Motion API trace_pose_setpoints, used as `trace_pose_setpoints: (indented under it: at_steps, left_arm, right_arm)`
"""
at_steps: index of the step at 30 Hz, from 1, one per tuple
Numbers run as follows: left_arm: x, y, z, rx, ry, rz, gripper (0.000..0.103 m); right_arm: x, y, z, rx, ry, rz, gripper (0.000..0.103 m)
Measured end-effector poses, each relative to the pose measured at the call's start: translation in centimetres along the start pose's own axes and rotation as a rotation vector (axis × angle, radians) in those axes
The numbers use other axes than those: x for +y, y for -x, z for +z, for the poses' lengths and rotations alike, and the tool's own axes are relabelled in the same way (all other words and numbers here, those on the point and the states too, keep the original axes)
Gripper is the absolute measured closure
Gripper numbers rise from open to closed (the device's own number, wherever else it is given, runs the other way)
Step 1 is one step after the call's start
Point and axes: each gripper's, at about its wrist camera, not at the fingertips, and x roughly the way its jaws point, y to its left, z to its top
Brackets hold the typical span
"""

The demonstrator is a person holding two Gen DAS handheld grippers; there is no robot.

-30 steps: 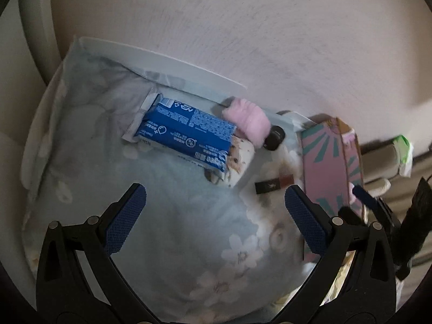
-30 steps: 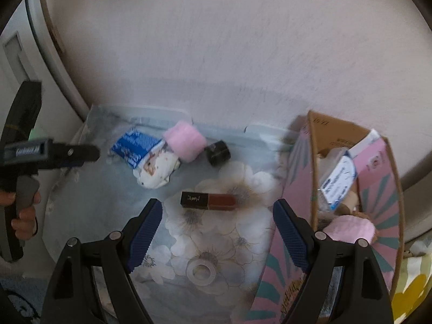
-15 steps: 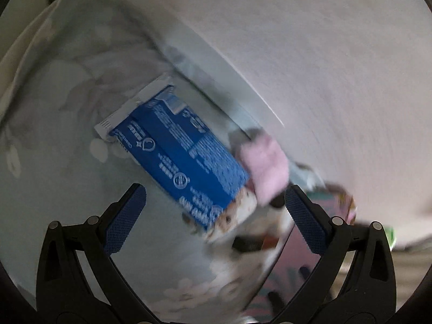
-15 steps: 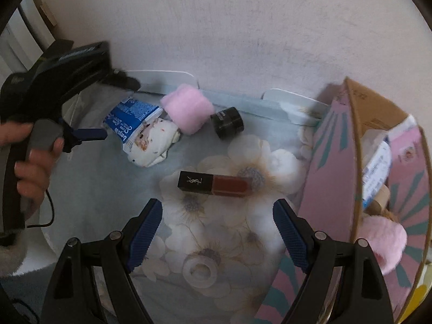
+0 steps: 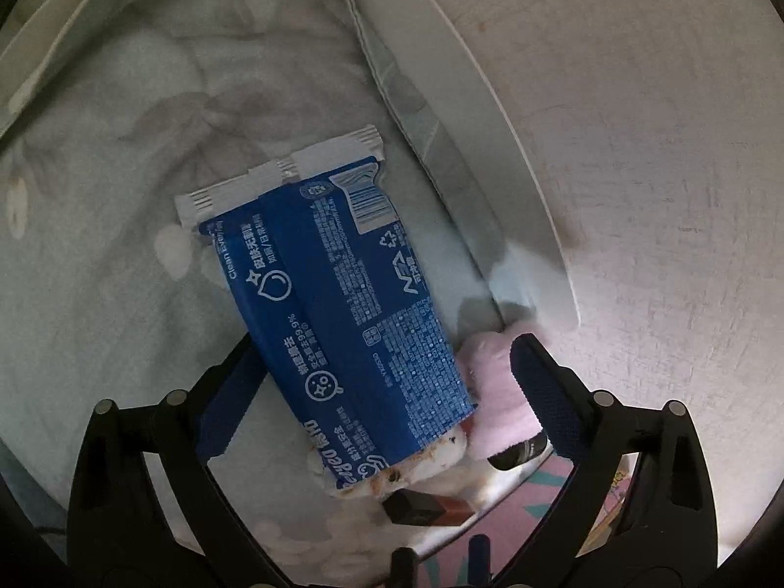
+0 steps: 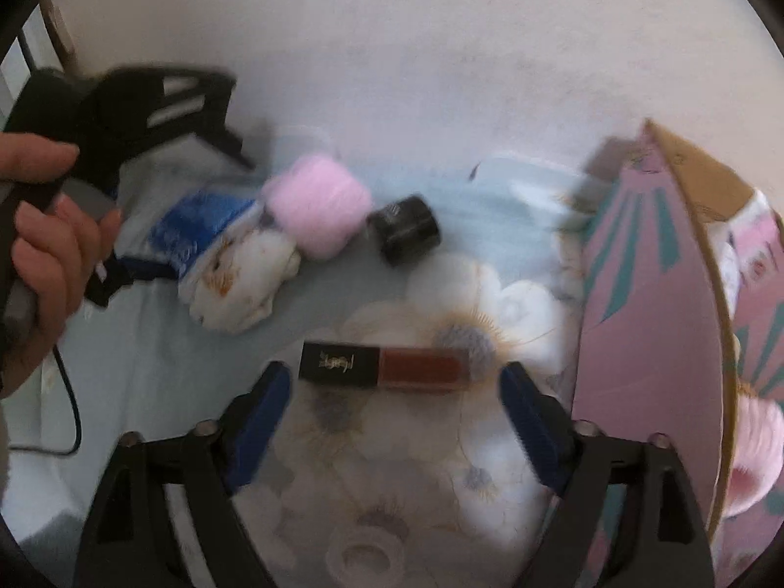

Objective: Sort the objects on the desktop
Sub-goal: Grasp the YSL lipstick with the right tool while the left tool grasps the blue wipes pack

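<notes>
1. Sprawled across the floral cloth [image 6: 147,367], desktop clutter awaiting sorting, with the pink carton [image 6: 647,323] standing open at the right edge, already holding a few items, and judged the likely destination.
2. Poised low over the blue wipes pack [image 5: 338,304]: left gripper [image 5: 382,402], jaws spread wide, one pad at the pack's left edge, the other against the pink fluffy ball [image 5: 495,392]. Best shifted so both pads flank the pack alone, clear of the ball; grip across the narrow width, since a soft pack is likely to buckle.
3. Tucked under the pack's near end, a white patterned pouch [image 6: 240,284], touching the ball; expect it to drag along unless the pack is lifted straight up.
4. Hovering over the dark lipstick tube [image 6: 387,365]: right gripper [image 6: 392,411], jaws apart, nothing held, tube lying crosswise just ahead of the pads. Turn the wrist or close on its short sides, not along its length.
5. Sitting apart near the wall, a small black jar [image 6: 404,228]; nearest the lens, a clear tape ring [image 6: 365,546].
</notes>
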Motion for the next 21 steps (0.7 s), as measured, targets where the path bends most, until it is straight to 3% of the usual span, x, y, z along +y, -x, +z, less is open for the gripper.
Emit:
trace_pose_setpoints:
  at_steps: [4,8,11,17,21]
  left_arm:
    - [-0.1,0.2,-1.2,-0.053,-0.002,0.025,0.021]
    - [-0.4,0.1,-2.2,-0.089,-0.019,0.037,0.027]
    - [-0.4,0.1,-2.8,-0.107,-0.01,0.04,0.035]
    - [-0.7,-0.2,-3.6,-0.107,-0.001,0.031,0.039]
    - [-1.1,-0.5,-3.8,-0.084,0.024,0.029,0.041]
  right_arm:
    - [0.6,-0.8,-0.6,-0.022,-0.011,-0.031,0.002]
    - [0.8,-1.8,-0.7,-0.05,-0.007,-0.076,0.002]
    - [0.6,-2.5,-0.5,-0.072,-0.012,-0.059,0.001]
    - [1.0,-2.6,-0.2,-0.085,0.023,-0.064,0.002]
    - [0.5,-2.8,-0.4,-0.086,-0.029,-0.016,0.002]
